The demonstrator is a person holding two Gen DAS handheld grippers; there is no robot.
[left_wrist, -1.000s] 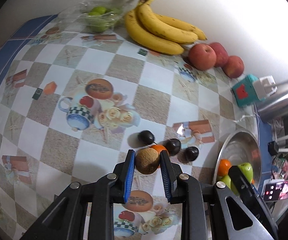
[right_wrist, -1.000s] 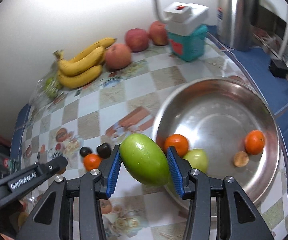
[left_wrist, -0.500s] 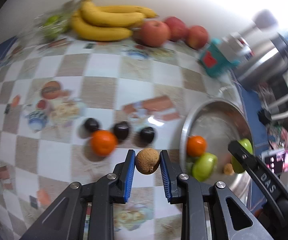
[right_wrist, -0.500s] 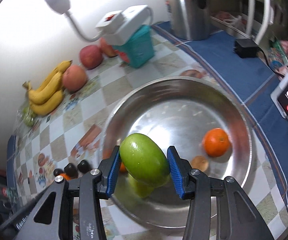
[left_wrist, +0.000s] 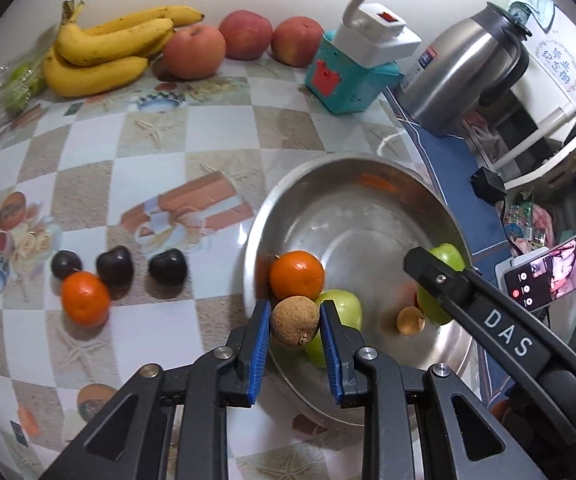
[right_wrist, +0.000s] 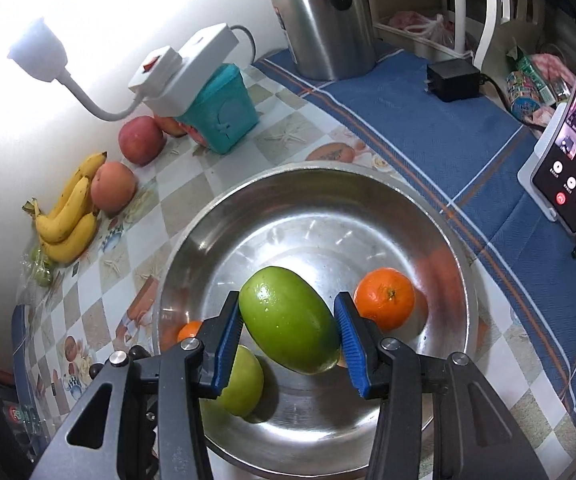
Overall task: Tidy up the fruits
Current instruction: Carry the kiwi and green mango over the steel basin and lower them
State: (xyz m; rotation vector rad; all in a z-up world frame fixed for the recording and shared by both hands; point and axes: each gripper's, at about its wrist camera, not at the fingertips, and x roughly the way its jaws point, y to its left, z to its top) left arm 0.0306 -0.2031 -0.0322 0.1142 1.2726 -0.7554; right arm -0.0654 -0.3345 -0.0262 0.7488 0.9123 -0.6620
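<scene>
You are holding your left gripper (left_wrist: pixel 295 322) clamped on a small brown, rough-skinned round fruit (left_wrist: pixel 294 321), right over the near-left rim of the steel bowl (left_wrist: pixel 330 166). Just beyond its tips a mandarin (left_wrist: pixel 297 274) and a green apple (left_wrist: pixel 342 308) are lying in the bowl, so a straight drop would be landing on them; the bare floor is lying further ahead and to the right, where a second small brown fruit (left_wrist: pixel 410 320) is sitting. You are holding your right gripper (right_wrist: pixel 288 322) clamped on a green mango (right_wrist: pixel 290 319), gripped across its girth with its long axis slanting from far-left to near-right, and it is hanging over the middle of the bowl. Below and to the left of those fingers is the green apple (right_wrist: pixel 242 380), and just to their right another mandarin (right_wrist: pixel 384 298); open steel is lying straight ahead. The right hand is looking the better placed to release first. Out on the tablecloth (left_wrist: pixel 216 128), to the left of your left gripper, one mandarin (left_wrist: pixel 85 299) and three dark fruits (left_wrist: pixel 115 267) are waiting, with bananas (left_wrist: pixel 104 54) and apples (left_wrist: pixel 194 53) far ahead by the wall.
</scene>
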